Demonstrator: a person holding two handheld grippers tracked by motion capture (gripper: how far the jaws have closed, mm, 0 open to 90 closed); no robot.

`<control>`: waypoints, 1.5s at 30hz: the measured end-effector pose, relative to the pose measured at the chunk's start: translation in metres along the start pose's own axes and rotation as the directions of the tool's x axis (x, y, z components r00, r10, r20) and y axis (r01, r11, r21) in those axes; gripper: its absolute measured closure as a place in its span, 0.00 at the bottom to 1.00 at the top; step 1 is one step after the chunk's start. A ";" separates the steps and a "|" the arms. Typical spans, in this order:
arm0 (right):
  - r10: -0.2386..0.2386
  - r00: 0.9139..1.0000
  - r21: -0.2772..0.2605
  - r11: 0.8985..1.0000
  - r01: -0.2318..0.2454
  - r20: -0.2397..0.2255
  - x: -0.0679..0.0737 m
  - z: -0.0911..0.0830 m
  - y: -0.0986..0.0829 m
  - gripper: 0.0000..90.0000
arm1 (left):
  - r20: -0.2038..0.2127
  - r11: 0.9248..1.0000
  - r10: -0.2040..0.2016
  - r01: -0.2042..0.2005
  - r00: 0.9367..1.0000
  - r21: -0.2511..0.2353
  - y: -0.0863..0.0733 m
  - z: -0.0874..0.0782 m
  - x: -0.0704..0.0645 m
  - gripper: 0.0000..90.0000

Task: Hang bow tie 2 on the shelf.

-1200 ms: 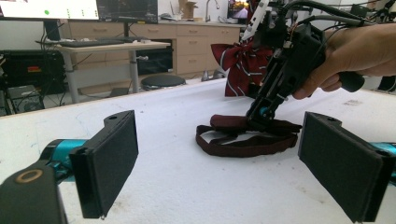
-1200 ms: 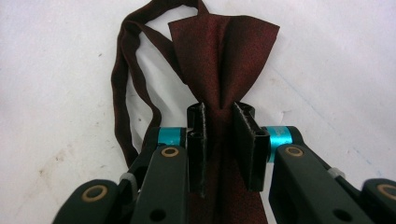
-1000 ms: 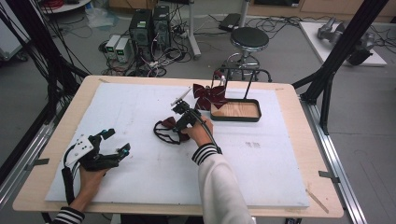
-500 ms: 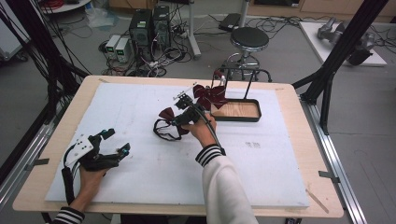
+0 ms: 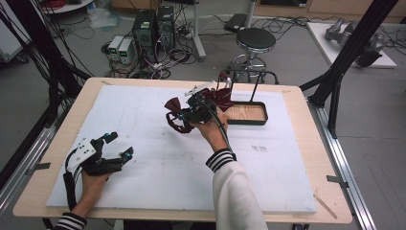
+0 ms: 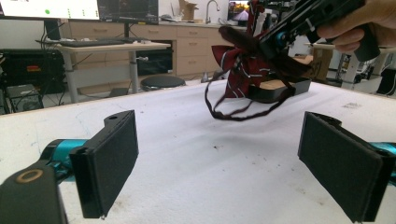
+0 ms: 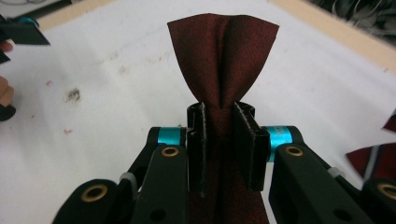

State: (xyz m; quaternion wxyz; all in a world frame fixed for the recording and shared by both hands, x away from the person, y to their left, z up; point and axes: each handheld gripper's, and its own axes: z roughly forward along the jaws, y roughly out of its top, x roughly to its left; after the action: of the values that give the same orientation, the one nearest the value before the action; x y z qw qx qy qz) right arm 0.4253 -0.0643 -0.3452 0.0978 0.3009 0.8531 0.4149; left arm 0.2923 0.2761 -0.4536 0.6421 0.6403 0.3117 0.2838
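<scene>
High view: right hand-held gripper [image 5: 184, 114] clamps bow tie [image 5: 173, 106] near tray [image 5: 258, 120]; left hand-held gripper [image 5: 117, 146] gapes.

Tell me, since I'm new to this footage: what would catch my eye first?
The dark red bow tie pinched in the right gripper, lifted off the white mat near the table's middle with its strap dangling. Behind it a black tray holds another striped bow tie. The left gripper rests open at the near left corner.
</scene>
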 end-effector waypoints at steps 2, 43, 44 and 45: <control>0.000 1.000 -0.039 0.999 0.000 0.000 0.000 -0.005 0.000 0.84 | -0.001 1.000 -0.003 0.003 1.000 -0.002 0.000 0.000 0.000 0.14; 0.048 0.977 -0.407 0.912 0.041 0.207 -0.037 -0.114 -0.035 0.84 | -0.005 1.000 0.003 -0.003 1.000 0.002 0.000 0.000 -0.001 0.14; 0.052 0.975 -0.408 0.912 0.041 0.214 -0.038 -0.117 -0.036 0.84 | -0.004 1.000 0.004 -0.004 1.000 0.002 0.000 0.000 -0.001 0.14; 0.055 0.974 -0.411 0.911 0.041 0.220 -0.039 -0.120 -0.037 0.84 | -0.005 1.000 0.007 -0.007 1.000 0.003 0.000 0.000 -0.001 0.14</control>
State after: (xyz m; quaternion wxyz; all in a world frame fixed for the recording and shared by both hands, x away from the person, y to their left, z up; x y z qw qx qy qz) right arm 0.3904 -0.1828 -0.3009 0.2544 0.3219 0.7281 0.5492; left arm 0.2918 0.2755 -0.4535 0.6393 0.6417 0.3117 0.2870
